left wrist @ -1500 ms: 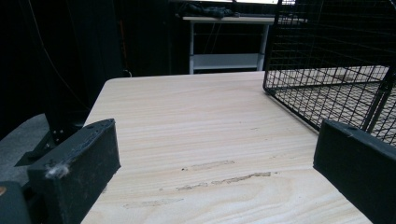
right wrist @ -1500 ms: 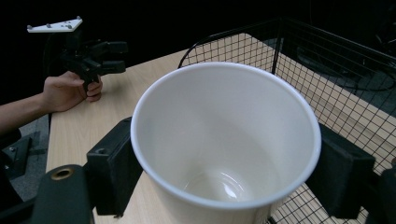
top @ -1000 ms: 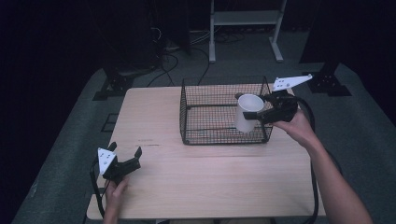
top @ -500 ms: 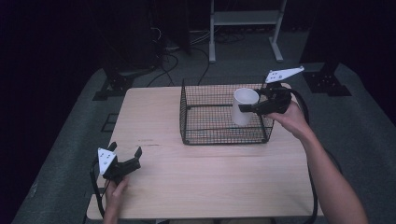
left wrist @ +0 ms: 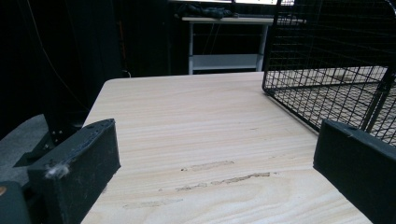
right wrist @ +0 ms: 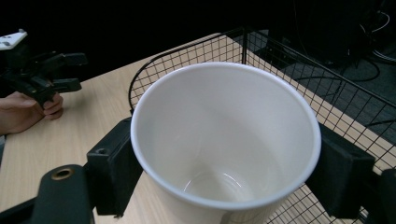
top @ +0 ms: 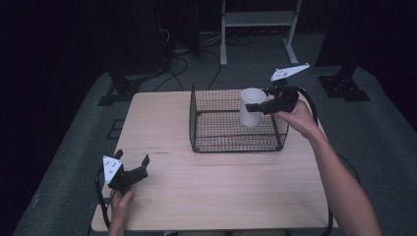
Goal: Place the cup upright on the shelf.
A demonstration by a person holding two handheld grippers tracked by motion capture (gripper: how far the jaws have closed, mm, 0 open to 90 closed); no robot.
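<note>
Right tongs point(top: 255, 107) are clamped on the white cup point(top: 252, 106), one jaw on each side of the wall just under the rim; the right gripper view shows the cup point(right wrist: 224, 144) upright, mouth up, nothing inside. The cup is in the air, over the right rear part of the black wire basket point(top: 211, 142), its rim above the basket's top edge and its lower part seen against the mesh. Can't tell for sure whether the bottom is clear of the basket's rim or a bit inside it; it does not look seated on the basket floor.

Left tongs point(top: 133, 167) sit at the near left of the table point(top: 221, 191), jaws spread wide w/ nothing between them, resting low by the table edge. The left gripper view has the basket point(left wrist: 336, 70) well off to its right, w/ bare table point(left wrist: 196, 126) ahead.

Step in hand, as I read it: carrying the cup w/ the right tongs at the basket, either placing or taking out; the frames don't settle which.

Next move calls for:
- keep the grip firm & the cup level, since thin walls can flex or slip
- move straight up/down so the base doesn't snag the wire rim or the right wall
- release only when the base rests flat on a surface
- left tongs can steady the basket if it shifts
</note>
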